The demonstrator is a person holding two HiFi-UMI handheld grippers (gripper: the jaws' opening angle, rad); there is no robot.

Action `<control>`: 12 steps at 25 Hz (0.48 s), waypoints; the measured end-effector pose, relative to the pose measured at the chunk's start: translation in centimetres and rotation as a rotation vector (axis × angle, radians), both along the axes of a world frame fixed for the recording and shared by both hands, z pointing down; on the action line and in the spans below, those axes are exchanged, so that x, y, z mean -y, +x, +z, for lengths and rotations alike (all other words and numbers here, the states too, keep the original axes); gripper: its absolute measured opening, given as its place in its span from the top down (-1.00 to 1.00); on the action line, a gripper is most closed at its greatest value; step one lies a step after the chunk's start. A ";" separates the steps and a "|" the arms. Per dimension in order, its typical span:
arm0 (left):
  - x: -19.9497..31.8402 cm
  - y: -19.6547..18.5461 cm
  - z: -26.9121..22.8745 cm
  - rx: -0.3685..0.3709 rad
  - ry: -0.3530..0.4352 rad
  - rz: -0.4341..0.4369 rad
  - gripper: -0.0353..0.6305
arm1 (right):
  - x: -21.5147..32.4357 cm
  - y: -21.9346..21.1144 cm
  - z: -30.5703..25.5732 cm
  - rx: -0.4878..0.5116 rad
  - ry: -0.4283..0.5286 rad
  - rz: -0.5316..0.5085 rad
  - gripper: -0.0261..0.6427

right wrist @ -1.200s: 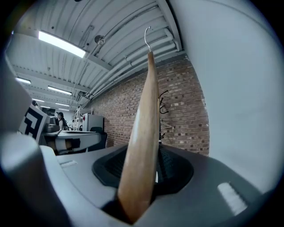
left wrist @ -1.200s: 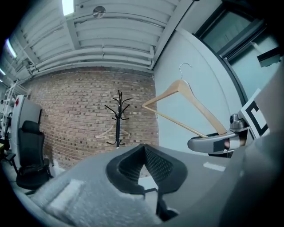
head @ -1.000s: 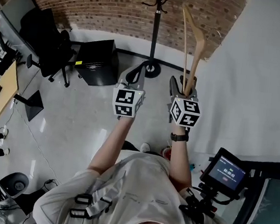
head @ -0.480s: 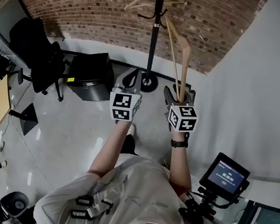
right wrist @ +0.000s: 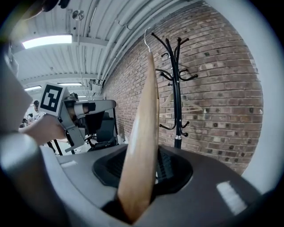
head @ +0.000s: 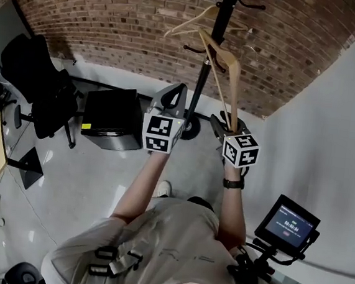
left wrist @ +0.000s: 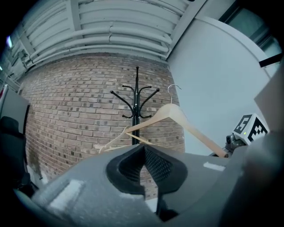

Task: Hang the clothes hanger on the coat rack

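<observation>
My right gripper (head: 227, 122) is shut on the lower end of one arm of a light wooden hanger (head: 234, 87). The hanger stands nearly upright, its top leaning toward the black coat rack (head: 203, 78) just beyond it. In the right gripper view the hanger (right wrist: 144, 146) rises from between the pads, its metal hook level with the coat rack's (right wrist: 177, 102) upper pegs. My left gripper (head: 172, 95) hovers level beside it, shut on nothing. From the left gripper (left wrist: 144, 153) view the hanger (left wrist: 186, 126) crosses in front of the coat rack (left wrist: 136, 111). A second wooden hanger (head: 199, 18) hangs on the rack.
A brick wall (head: 114, 20) stands behind the rack and a white wall (head: 329, 121) is close on the right. A black cabinet (head: 111, 116) and a black office chair (head: 36, 87) sit to the left. A small screen (head: 288, 221) is at lower right.
Both grippers have moved forward toward the coat rack, which now looks much nearer. The held hanger's top has tipped toward the rack's pole.
</observation>
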State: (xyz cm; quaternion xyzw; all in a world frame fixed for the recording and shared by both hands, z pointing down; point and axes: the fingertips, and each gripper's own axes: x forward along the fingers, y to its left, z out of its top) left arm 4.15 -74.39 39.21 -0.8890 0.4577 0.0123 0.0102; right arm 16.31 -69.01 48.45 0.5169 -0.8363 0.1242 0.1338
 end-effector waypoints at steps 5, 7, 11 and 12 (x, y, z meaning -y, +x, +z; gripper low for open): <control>4.4 -0.6 0.0 -0.024 -0.034 -0.004 0.92 | 3.7 -1.1 0.8 -0.031 -0.053 -0.073 0.49; 6.1 -0.4 -0.3 -0.011 -0.025 -0.013 0.92 | 5.2 -1.1 1.1 -0.045 -0.067 -0.111 0.49; 9.6 -0.1 -1.0 0.019 -0.012 -0.052 0.92 | 8.6 -1.2 0.8 -0.055 -0.085 -0.204 0.49; 10.3 0.1 -1.1 0.024 -0.014 -0.059 0.91 | 9.4 -1.2 0.6 -0.063 -0.090 -0.230 0.49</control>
